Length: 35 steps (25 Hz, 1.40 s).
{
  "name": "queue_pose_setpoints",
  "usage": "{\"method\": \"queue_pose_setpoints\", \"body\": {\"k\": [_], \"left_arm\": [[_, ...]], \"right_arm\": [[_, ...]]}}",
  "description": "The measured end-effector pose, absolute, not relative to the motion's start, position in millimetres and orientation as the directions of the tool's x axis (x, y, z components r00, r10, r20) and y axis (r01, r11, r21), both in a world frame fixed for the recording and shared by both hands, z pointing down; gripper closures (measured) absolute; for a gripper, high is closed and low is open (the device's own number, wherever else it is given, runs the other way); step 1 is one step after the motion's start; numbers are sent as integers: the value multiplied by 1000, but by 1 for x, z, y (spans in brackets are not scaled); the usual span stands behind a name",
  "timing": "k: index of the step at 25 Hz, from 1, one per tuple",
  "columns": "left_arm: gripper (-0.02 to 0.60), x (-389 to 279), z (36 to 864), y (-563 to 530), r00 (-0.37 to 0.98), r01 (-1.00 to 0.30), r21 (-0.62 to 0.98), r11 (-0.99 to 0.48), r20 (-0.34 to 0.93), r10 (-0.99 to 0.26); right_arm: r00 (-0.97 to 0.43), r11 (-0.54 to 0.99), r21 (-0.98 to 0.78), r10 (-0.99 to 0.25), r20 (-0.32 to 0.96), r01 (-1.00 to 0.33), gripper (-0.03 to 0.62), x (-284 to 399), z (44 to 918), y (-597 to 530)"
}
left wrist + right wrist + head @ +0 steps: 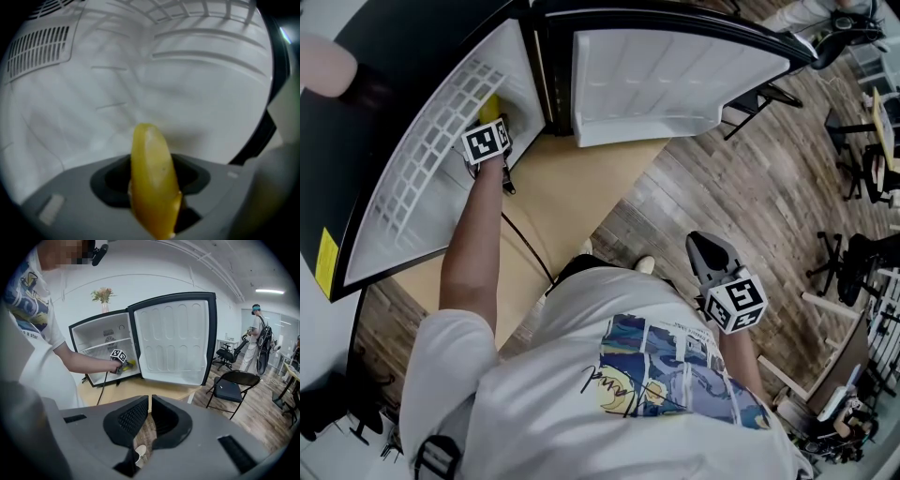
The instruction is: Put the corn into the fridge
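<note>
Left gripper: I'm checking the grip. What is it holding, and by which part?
The corn, clamped around its back half, with the tip poking forward.

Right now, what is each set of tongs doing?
Left tongs: closed on the corn.
Right tongs: closed, holding nothing.

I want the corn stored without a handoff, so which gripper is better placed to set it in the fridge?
Left. The left gripper clamps the corn and reaches inside the open fridge; the right gripper is empty and well back from it.
</note>
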<state>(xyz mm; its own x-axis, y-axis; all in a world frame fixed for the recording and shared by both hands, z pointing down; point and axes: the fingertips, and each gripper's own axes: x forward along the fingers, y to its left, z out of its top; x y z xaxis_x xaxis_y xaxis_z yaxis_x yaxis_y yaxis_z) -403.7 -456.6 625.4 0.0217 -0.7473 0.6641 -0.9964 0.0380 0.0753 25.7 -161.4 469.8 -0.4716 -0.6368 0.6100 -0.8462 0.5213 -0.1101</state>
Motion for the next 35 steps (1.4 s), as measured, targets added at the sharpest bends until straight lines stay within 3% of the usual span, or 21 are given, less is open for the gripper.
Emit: {"method": "queue_pose_setpoints", "body": {"k": [35], "left_arm": [[278,-409,610,-415,-93,-995,-46,84,679,-728]], "right_arm": [[-550,582,-151,-606,575,-799,568,48,473,-152]]}}
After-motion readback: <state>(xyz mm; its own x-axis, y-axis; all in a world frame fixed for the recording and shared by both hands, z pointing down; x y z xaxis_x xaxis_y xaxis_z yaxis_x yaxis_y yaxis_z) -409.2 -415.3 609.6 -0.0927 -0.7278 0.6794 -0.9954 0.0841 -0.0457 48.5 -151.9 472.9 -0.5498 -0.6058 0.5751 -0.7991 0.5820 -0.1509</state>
